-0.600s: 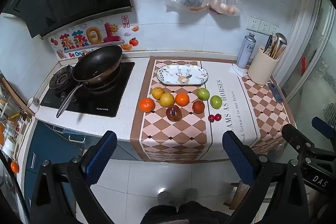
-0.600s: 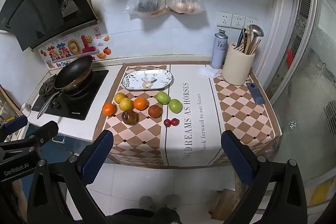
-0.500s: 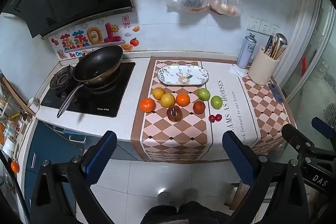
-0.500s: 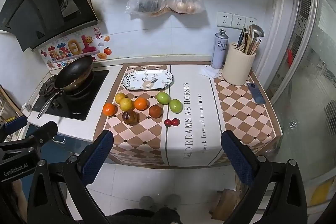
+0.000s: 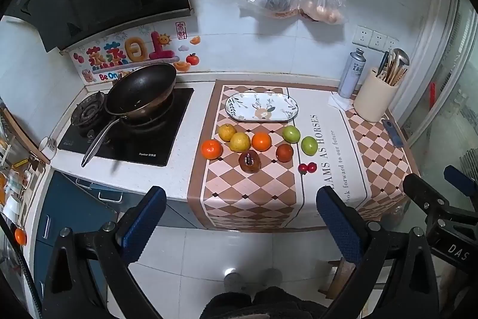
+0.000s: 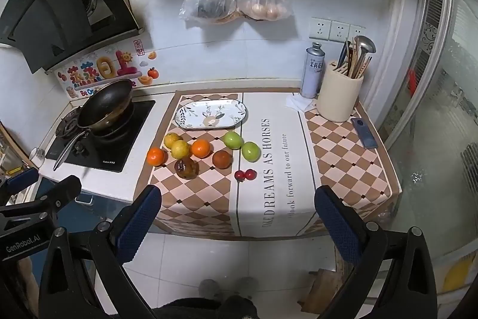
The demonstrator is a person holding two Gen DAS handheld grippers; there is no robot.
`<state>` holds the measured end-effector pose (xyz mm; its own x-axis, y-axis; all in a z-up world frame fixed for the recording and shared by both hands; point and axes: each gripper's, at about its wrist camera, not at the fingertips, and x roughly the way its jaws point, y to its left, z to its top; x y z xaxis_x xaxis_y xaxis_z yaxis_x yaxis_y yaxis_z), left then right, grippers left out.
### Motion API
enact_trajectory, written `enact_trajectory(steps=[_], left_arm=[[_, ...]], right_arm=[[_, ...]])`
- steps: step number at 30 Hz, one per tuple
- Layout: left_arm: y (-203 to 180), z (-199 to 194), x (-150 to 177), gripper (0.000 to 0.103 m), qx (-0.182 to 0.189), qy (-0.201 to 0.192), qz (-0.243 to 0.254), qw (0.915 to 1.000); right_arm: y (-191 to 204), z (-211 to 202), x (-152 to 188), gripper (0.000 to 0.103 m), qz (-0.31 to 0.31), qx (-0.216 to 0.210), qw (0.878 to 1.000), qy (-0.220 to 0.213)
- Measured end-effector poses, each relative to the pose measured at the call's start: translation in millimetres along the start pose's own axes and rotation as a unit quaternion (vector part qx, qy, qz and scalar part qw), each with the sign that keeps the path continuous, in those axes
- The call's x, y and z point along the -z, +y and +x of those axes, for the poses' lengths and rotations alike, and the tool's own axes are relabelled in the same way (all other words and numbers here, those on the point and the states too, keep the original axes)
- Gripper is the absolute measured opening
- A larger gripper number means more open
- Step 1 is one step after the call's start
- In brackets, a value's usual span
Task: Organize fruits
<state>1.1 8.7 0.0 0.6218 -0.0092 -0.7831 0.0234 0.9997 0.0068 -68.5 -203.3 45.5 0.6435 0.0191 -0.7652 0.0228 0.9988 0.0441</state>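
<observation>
Several fruits lie loose on a checked cloth on the counter: two yellow ones (image 5: 239, 141), two oranges (image 5: 211, 149), a dark brown one (image 5: 249, 161), a red-brown one (image 5: 284, 152), two green ones (image 5: 309, 145) and two small red cherries (image 5: 307, 168). An oval patterned plate (image 5: 261, 106) sits empty behind them; it also shows in the right wrist view (image 6: 211, 114). My left gripper (image 5: 240, 224) and my right gripper (image 6: 237, 221) are both open and empty, held well back from the counter above the floor.
A wok (image 5: 140, 93) sits on the stove at the left. A spray can (image 5: 352, 73), a utensil holder (image 5: 377, 100) and a phone (image 5: 392, 132) stand at the counter's right. Bags and scissors hang on the wall. A glass door is at the right.
Both grippers have drifted very slightly; the fruits and the plate have not moved.
</observation>
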Motion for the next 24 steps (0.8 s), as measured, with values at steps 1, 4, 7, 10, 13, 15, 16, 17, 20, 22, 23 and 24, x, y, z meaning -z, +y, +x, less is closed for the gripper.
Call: enact_trajectory(steps=[1, 4, 7, 10, 13, 15, 16, 17, 20, 22, 23, 24], left_arm=[[0.0, -0.8, 0.7, 0.103, 0.000, 0.000, 0.000, 1.0000], [-1.0, -0.5, 2.7, 0.103, 0.001, -0.001, -0.001, 1.0000], [-0.8, -0.4, 3.3, 0.103, 0.003, -0.001, -0.001, 1.0000], [-0.5, -0.6, 3.3, 0.103, 0.004, 0.000, -0.002, 1.0000], [-0.9, -1.0, 3.7, 0.103, 0.004, 0.000, -0.001, 1.0000], [-1.1, -0.9, 3.4, 0.103, 0.003, 0.000, -0.002, 1.0000], [-1.3, -1.0, 3.3, 0.103, 0.003, -0.001, -0.002, 1.0000], [-1.3, -1.1, 3.2, 0.103, 0.003, -0.001, -0.002, 1.0000], [-1.6, -2.8, 1.1, 0.103, 0.002, -0.003, -0.001, 1.0000], [-2.4, -3.6, -0.1, 0.103, 0.002, -0.004, 0.000, 1.0000], [-2.6, -3.9, -0.5, 0.103, 0.002, -0.004, 0.001, 1.0000], [-2.8, -4.2, -1.7, 0.103, 0.001, -0.004, 0.001, 1.0000]], right_arm=[[1.5, 0.5, 0.2, 0.103, 0.000, 0.000, 1.000, 0.000], [0.8, 0.8, -0.6, 0.103, 0.000, -0.001, 1.000, 0.001], [-3.0, -0.8, -0.8, 0.103, 0.002, -0.003, 1.000, 0.002], [-6.2, -1.4, 0.1, 0.103, 0.002, -0.005, 1.000, 0.003], [-6.5, -1.6, 0.3, 0.103, 0.003, -0.006, 1.000, 0.003], [-6.7, -1.9, 0.5, 0.103, 0.003, -0.005, 1.000, 0.003], [-6.9, -2.2, 0.5, 0.103, 0.003, -0.005, 1.000, 0.003], [-6.5, -1.7, -0.6, 0.103, 0.003, -0.006, 1.000, 0.004], [-6.9, -3.0, -0.2, 0.103, 0.004, -0.005, 1.000, 0.001], [-8.0, -3.6, 0.1, 0.103, 0.006, -0.006, 1.000, 0.001], [-8.0, -4.0, -0.1, 0.103, 0.006, -0.006, 1.000, 0.001], [-7.4, -3.6, -1.0, 0.103, 0.005, -0.005, 1.000, 0.002]])
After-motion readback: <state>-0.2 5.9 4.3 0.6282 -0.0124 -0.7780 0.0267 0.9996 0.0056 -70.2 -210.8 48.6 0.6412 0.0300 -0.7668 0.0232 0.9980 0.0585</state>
